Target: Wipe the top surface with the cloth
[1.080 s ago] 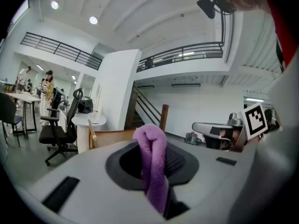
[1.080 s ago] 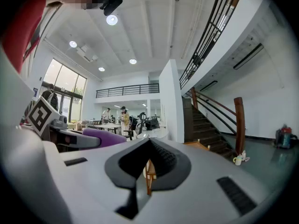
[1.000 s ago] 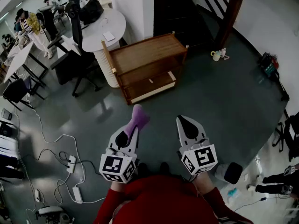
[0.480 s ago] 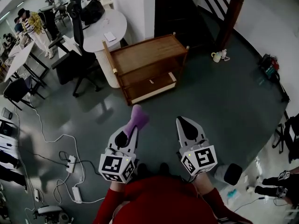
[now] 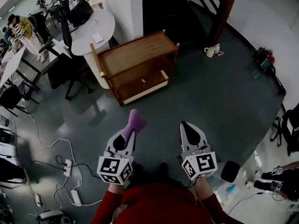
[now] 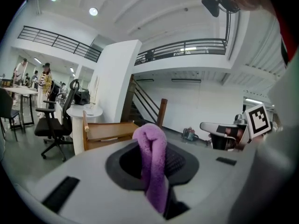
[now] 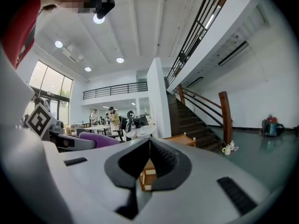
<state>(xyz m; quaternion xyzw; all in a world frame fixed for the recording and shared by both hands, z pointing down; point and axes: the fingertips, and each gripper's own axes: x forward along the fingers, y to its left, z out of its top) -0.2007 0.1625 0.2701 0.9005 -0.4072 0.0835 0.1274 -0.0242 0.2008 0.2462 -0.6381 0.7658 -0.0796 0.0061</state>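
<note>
A purple cloth (image 5: pixel 133 121) sticks out of the tips of my left gripper (image 5: pixel 129 128), which is shut on it; the left gripper view shows the cloth (image 6: pixel 152 162) pinched between the jaws. My right gripper (image 5: pixel 188 129) is held beside it, jaws together and nothing between them (image 7: pixel 149 143). Both hang over the grey floor, well short of a low wooden shelf unit (image 5: pixel 135 64) whose flat top (image 5: pixel 132 53) is bare. The shelf (image 6: pixel 108 132) also shows ahead in the left gripper view.
A white round table (image 5: pixel 91 29) and a black office chair (image 5: pixel 65 69) stand left of the shelf. Cables and power strips (image 5: pixel 70 169) lie on the floor at left. A stair post (image 5: pixel 219 13), a mug (image 5: pixel 209 52) and a dark object (image 5: pixel 230 171) are at right.
The view has shifted, so the shelf sits slightly further up and left in the picture. Both grippers keep their pose, the cloth still held in the left one.
</note>
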